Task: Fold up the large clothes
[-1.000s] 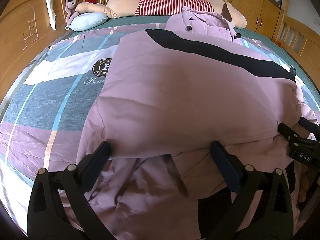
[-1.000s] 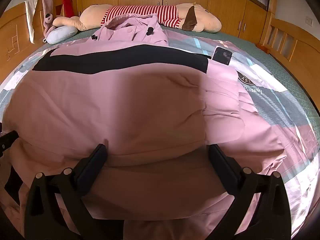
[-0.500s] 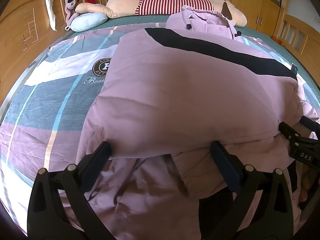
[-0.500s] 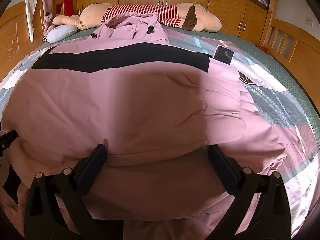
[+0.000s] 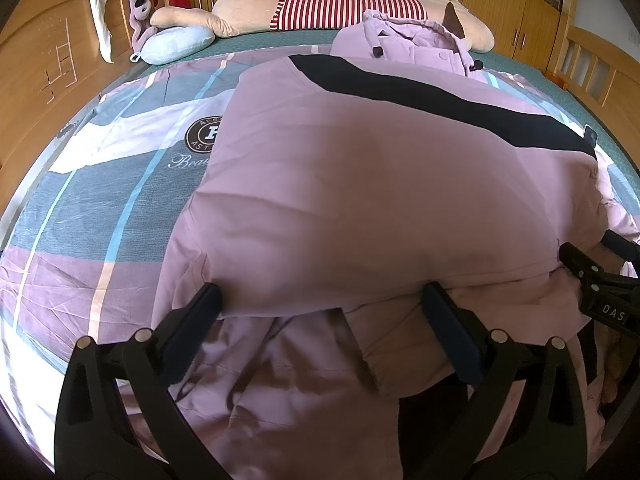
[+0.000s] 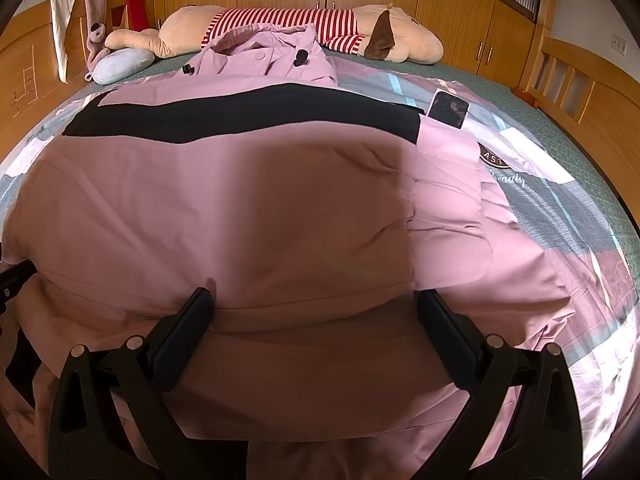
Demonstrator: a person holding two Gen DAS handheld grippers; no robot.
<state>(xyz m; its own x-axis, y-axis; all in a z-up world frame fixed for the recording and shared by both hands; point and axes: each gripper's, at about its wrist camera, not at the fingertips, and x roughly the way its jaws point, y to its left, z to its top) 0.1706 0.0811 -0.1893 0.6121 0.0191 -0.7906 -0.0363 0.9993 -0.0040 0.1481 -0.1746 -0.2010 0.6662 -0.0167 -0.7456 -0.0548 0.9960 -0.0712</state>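
Across the bed (image 5: pixel 100 200), pink jacket (image 5: pixel 380 200) lengthwise, hood far (both jaws spread wide).

Pink coat (image 6: pixel 248 208) — black band; plaid bedspread (image 5: pixel 100 208); red-striped plush (image 6: pixel 280 24).

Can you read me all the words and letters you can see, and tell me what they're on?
"DAS" – white letters on the right gripper, cut off at the picture's edge.
"Beau" – curly writing on the bedspread; the pink jacket hides the rest.
"AST" – round badge in the right wrist view, partly covered.
Round badge in the left wrist view: big letter, probably "H"; its ring text is too small.
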